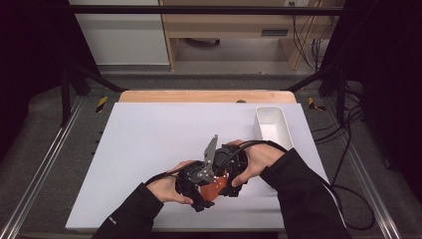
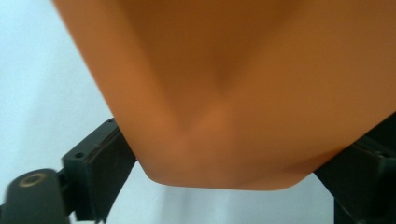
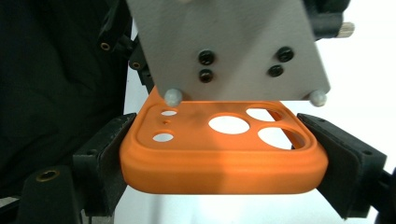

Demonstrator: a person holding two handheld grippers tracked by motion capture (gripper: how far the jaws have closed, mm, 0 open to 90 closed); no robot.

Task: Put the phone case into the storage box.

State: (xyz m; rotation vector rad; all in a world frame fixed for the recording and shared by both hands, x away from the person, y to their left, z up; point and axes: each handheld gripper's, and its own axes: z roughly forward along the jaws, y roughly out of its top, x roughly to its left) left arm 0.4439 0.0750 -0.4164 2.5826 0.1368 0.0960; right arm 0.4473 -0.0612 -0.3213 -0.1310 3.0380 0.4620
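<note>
Orange phone case (image 3: 223,154) held between both my grippers above the near table edge (image 1: 149,219). Right gripper (image 3: 224,158) clamps its camera end; left gripper (image 2: 224,163) hugs the other end — pads seem touching, pressure unclear. Handover step, I judge — next needs left firm before right lets go.

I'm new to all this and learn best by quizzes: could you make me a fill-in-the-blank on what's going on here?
1. Both grippers hold a phone case coloured ____.
2. The long tray at the table's far right is coloured ____.
3. The right gripper clamps the case at the end with the camera ____.

Missing words: orange; white; holes
</note>
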